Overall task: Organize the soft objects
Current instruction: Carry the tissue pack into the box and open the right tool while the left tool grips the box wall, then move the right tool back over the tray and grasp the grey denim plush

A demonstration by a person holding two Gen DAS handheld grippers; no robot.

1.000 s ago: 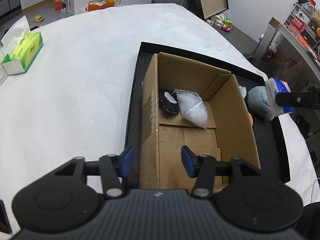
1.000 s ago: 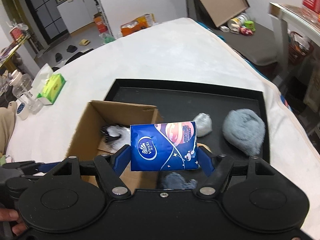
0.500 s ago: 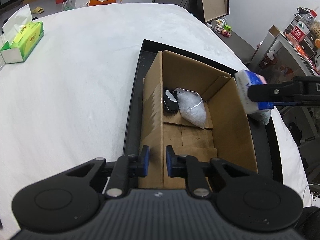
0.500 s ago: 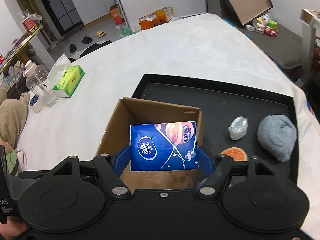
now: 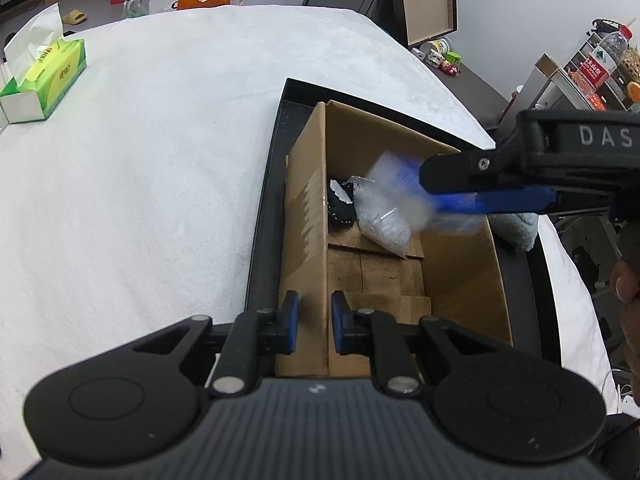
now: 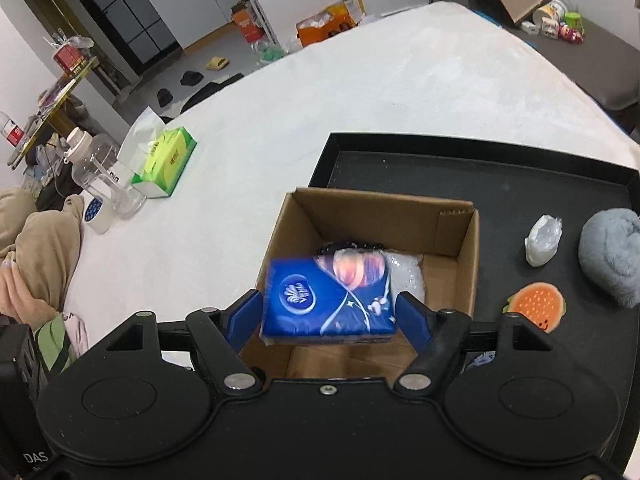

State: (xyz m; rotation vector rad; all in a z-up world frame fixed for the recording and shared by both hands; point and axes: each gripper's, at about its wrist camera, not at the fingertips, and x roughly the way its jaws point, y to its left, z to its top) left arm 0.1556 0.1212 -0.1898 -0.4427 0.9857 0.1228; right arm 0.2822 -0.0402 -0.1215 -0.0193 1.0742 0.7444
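Clamping the cardboard box point(image 5: 304, 216) wall, my left tool point(image 5: 314, 316) is fully closed. My right tool point(image 6: 328, 312) has just been opening; the tissue pack point(image 6: 328, 296), loose between its jaws above the box, may clip the rim and tumble outside.

My pads point(image 6: 410, 322) blue, bodies black. Tissue pack point(image 6: 328, 296) blue with white logo, pink swirl. Box point(image 6: 456, 240) brown, tray point(image 6: 480, 168) black, plush point(image 6: 610, 254) grey-blue, tissue carton point(image 6: 168, 160) green.
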